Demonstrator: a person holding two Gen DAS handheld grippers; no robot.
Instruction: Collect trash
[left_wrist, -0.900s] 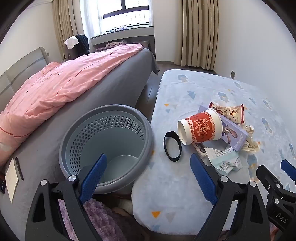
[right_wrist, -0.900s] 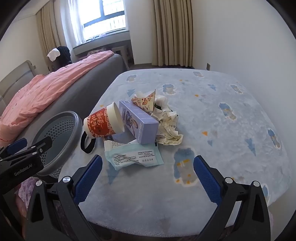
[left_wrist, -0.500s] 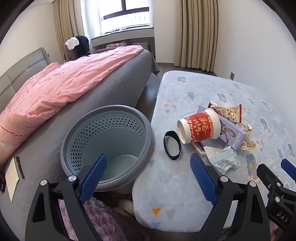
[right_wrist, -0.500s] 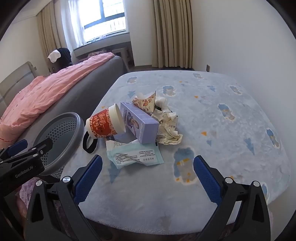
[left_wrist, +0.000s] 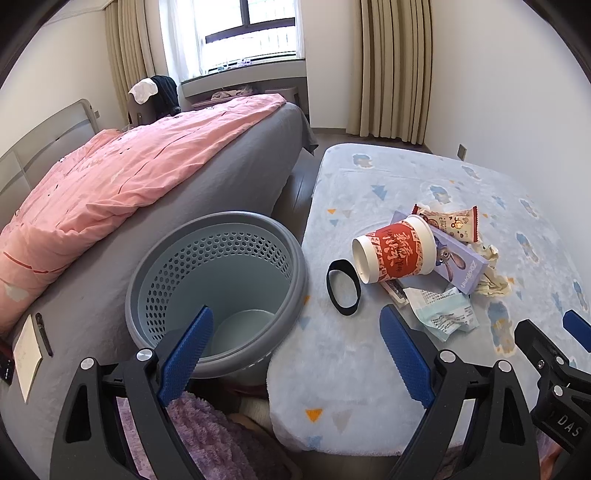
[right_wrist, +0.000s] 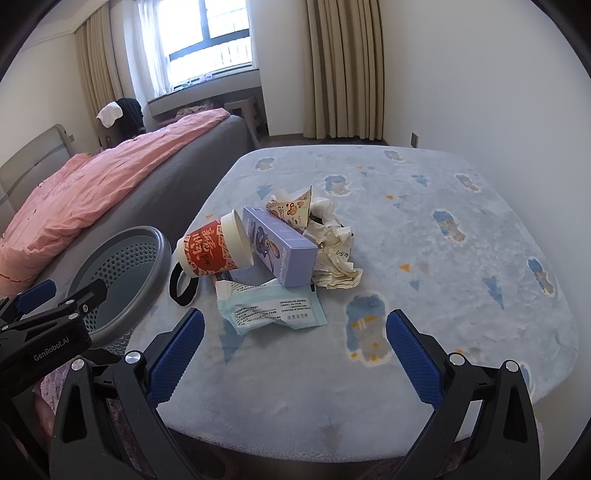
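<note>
Hovering with jaws apart and empty, left tool and right tool face the trash pile on the blue-covered bench; grey basket stands beside it.

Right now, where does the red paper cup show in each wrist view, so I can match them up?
Left wrist: red paper cup lies on its side right of centre, open mouth toward the grey basket.
Right wrist: it lies left of centre, base toward the camera.
Shared landmark: the purple box it leans against.
</note>
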